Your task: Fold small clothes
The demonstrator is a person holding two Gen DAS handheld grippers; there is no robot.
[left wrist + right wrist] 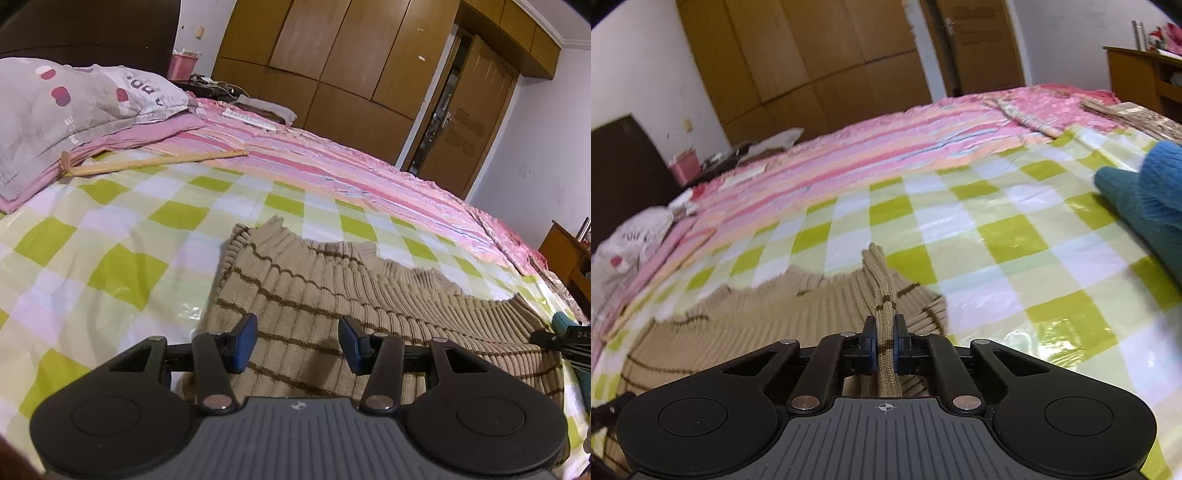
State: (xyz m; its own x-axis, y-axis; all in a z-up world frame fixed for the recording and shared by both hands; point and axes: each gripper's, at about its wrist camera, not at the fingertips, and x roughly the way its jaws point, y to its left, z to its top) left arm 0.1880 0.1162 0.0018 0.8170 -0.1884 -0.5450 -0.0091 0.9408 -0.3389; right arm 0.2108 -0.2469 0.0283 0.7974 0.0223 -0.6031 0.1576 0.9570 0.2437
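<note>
A beige ribbed knit garment with thin brown stripes [332, 295] lies on the green-and-white checked sheet [110, 240]. My left gripper [298, 341] is open just above the garment's left part, blue pads apart, holding nothing. My right gripper [885, 341] is shut on a raised fold of the same garment [884, 314], which stands up between its fingers; the rest of the knit [775, 314] spreads to the left. The right gripper's dark body shows at the right edge of the left wrist view [561, 338].
A teal-blue knit garment [1145, 192] lies on the checked sheet [1015, 236] to the right. A grey pillow [55, 110] and a wooden stick [155, 164] lie at the far left. The pink striped bedspread [332, 155], wardrobe [351, 55] and a wooden side table [1145, 74] are beyond.
</note>
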